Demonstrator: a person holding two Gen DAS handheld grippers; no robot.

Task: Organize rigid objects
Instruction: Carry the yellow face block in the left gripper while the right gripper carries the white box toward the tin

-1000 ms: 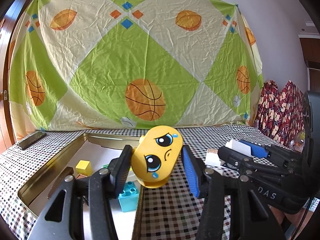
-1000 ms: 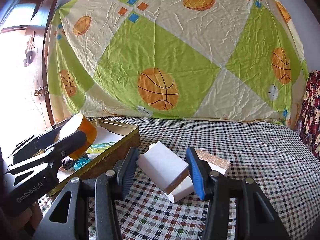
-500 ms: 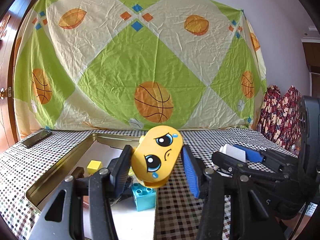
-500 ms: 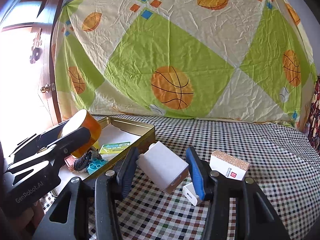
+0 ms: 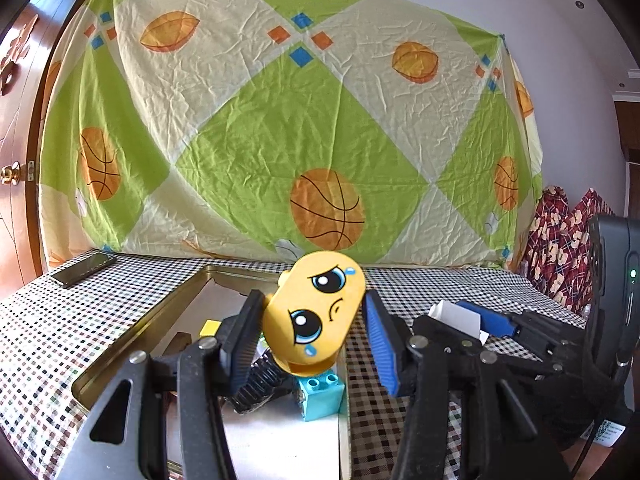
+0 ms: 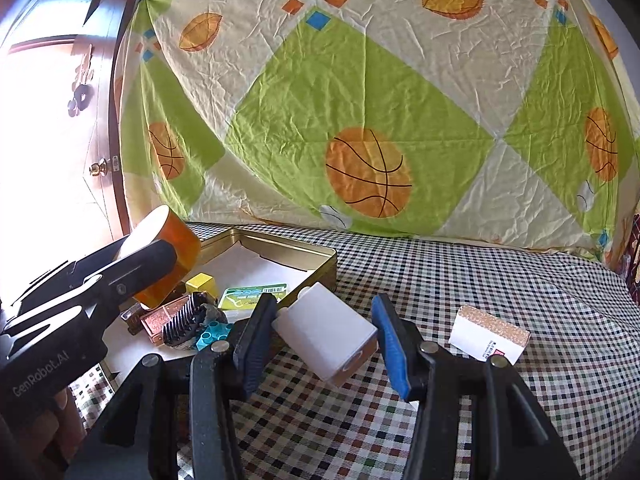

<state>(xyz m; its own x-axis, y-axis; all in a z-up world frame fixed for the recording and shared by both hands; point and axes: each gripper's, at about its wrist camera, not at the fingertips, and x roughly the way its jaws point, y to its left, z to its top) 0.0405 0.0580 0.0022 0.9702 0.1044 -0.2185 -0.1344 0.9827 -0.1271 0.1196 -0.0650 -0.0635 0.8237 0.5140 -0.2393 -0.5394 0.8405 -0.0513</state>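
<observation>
My left gripper (image 5: pixel 314 334) is shut on a yellow toy with a sad cartoon face (image 5: pixel 316 314) and holds it above the right side of a gold metal tin (image 5: pixel 160 316). The toy shows orange from behind in the right wrist view (image 6: pixel 168 248). My right gripper (image 6: pixel 324 340) is shut on a white charger block (image 6: pixel 326 336) and holds it above the checked tablecloth, just right of the tin (image 6: pixel 316 252). Inside the tin lie a teal brick (image 5: pixel 322 394), a yellow cube (image 5: pixel 210 326), a black comb (image 5: pixel 256 384) and a green card (image 6: pixel 252 294).
A white box with a cork-patterned top (image 6: pixel 490 334) lies on the cloth to the right. A dark phone (image 5: pixel 82 270) lies at the far left of the table. A basketball-print sheet (image 5: pixel 280 120) hangs behind. A wooden door (image 6: pixel 60 120) stands at the left.
Both grippers have moved left toward the tin with their objects held. The left one with the toy now hangs over the tin's contents; the cork-topped box has slid to the right in the right view.
</observation>
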